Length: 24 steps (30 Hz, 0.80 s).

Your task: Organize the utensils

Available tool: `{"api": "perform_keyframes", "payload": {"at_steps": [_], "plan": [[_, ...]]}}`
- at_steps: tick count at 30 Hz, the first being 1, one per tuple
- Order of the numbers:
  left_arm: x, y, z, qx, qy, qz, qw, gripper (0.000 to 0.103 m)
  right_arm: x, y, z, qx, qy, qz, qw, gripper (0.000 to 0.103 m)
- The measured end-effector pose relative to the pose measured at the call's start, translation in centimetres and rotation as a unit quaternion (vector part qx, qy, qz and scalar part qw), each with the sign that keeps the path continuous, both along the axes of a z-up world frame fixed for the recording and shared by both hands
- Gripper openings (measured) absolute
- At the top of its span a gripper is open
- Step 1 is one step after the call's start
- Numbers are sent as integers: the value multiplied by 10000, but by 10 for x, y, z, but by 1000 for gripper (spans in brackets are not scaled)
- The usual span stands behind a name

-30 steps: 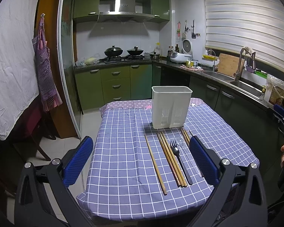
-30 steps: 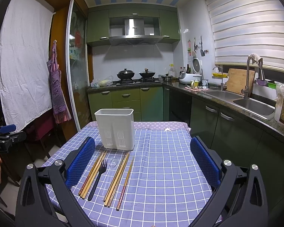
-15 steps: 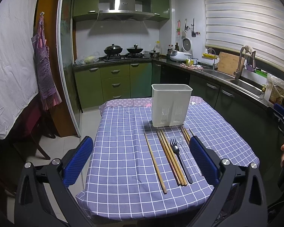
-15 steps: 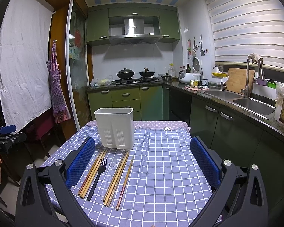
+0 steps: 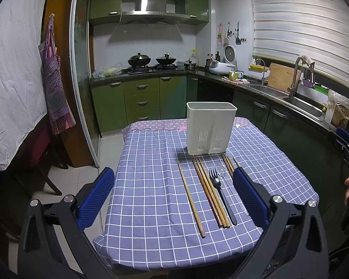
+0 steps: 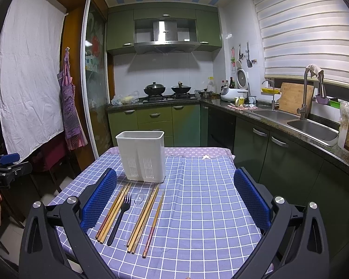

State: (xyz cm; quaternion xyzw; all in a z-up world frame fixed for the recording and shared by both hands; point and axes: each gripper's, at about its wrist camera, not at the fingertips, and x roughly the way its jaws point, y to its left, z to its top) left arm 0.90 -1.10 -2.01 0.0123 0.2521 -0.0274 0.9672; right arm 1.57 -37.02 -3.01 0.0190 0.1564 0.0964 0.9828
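Two grippers, both empty, jaws spread wide: left gripper (image 5: 174,195) hovering over near edge of table (image 5: 151,209), right gripper (image 6: 175,197) likewise, well short of any utensil. One white caddy (image 5: 210,127), upright, two slotted compartments, nothing visible inside, set toward far end of checked cloth. Laid flat on cloth just in front of caddy, roughly parallel, handles toward camera: one single chopstick (image 5: 190,197) at far left; one bundle of chopsticks (image 5: 210,193) beside it; one black fork (image 5: 221,197), tines toward caddy; one clear spoon (image 5: 223,174), faint, hard to trace along its length; further chopsticks (image 5: 228,165) at right, partly hidden behind gripper pad. Same row from right wrist view: fork (image 6: 119,218) between two chopstick groups, clear spoon (image 6: 137,200) next to it, one reddish-tipped chopstick (image 6: 154,223) outermost. Step in hand, by judgement: opening approach, no item yet lifted, sorting not begun. Next move, by judgement: lowering one gripper over a single piece, likely the fork or outer chopstick as easiest to isolate; closing across the thin handle close to the cloth; lifting, tipping upright, dropping into one compartment. Risk: thin, flat items prone to slipping or dragging neighbours.
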Motion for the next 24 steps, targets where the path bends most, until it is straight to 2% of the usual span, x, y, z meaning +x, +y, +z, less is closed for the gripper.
{"api": "perform_keyframes", "payload": {"at_steps": [5,9,11,16,19,21,24], "plan": [[15,-3,-6,65,208,-104,9997,97,15,3,-5,-97,260,3,9996,99],[56,-6,-20,119,771,-156,9968,97,48,4,-10,-340,704,103,9969,99],[80,-10,-32,139,1156,-192,9930,97,75,5,-18,-344,1196,300,9918,99],[133,-17,-59,19,2025,-330,9787,97,122,13,-34,-636,1982,530,9767,99],[161,-20,-77,-116,2536,-358,9666,97,153,17,-46,-632,2529,668,9631,99],[179,-24,-89,-74,2816,-269,9591,97,173,17,-55,-567,2910,746,9521,99],[196,-33,-102,-18,3125,-280,9495,95,199,20,-70,-384,3485,894,9322,89]]}}
